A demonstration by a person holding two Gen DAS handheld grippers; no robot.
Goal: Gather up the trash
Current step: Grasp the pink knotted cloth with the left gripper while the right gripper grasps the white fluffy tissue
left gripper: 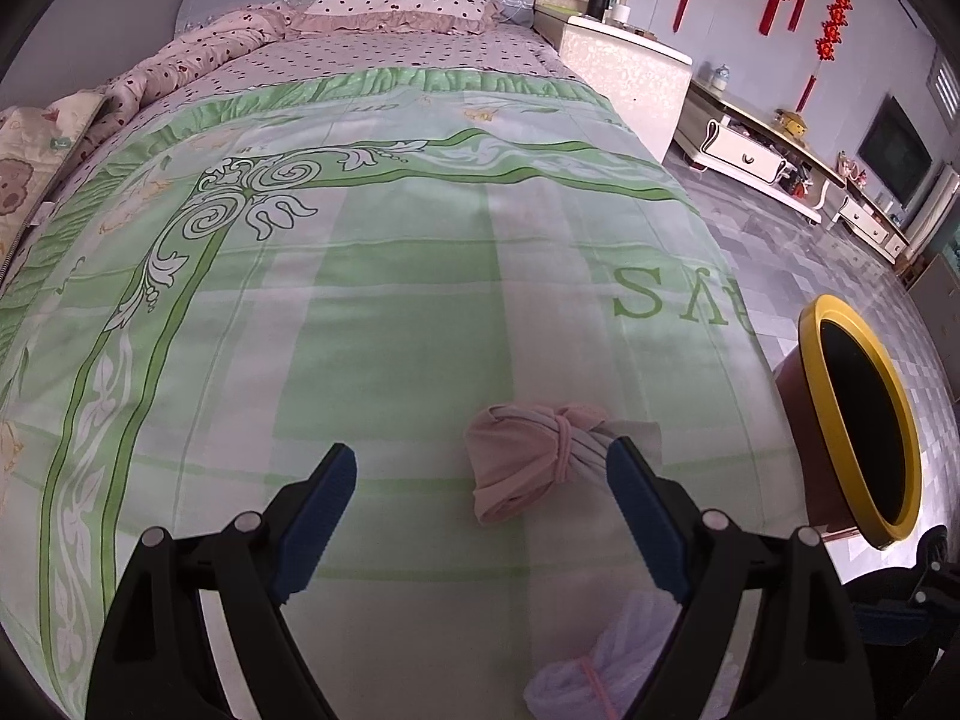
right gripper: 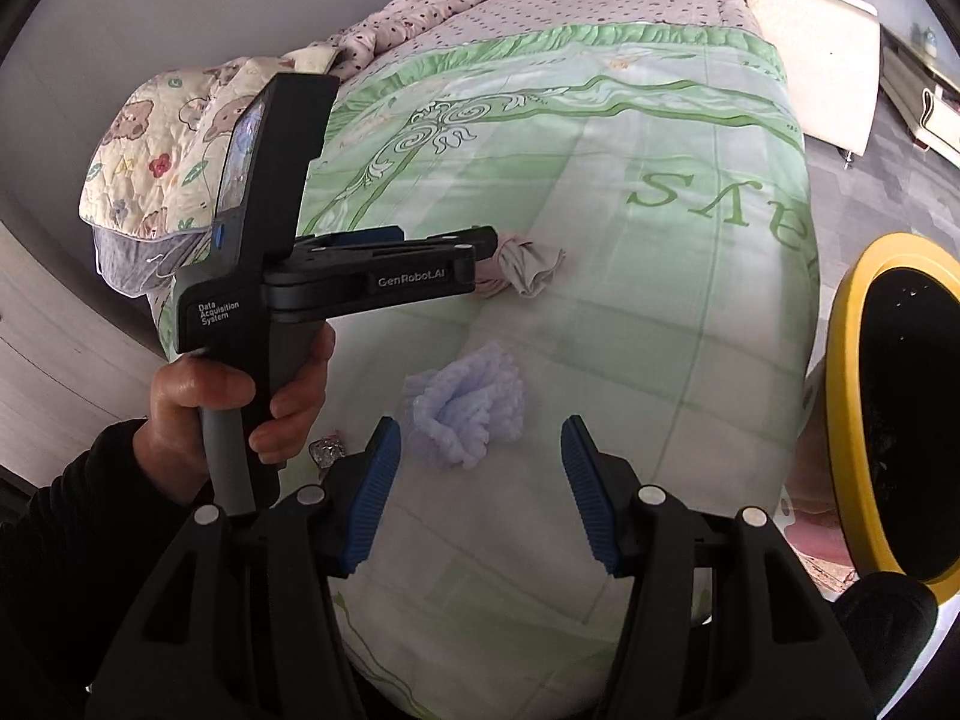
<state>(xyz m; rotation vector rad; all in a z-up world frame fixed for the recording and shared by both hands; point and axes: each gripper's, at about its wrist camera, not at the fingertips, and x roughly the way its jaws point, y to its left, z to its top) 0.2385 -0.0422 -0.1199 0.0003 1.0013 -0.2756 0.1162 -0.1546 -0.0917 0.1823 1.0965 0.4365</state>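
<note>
knotted cloth (left gripper: 528,462) on bed (left gripper: 384,276) | bin (left gripper: 858,420) right of bed

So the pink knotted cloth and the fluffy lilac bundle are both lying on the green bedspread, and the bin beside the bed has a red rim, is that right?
Not quite: the bin has a yellow rim, not a red one, as the left wrist view shows. The rest holds: the pink knotted cloth and the fluffy lilac bundle both lie on the green bedspread, with the bin beside the bed.

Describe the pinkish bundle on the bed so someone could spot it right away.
Start at the green patterned bedsheet, near the edge by the yellow-rimmed bin. The pink bundle lies there, knotted round its middle, unlike the fluffy lavender wad beside it.
</note>
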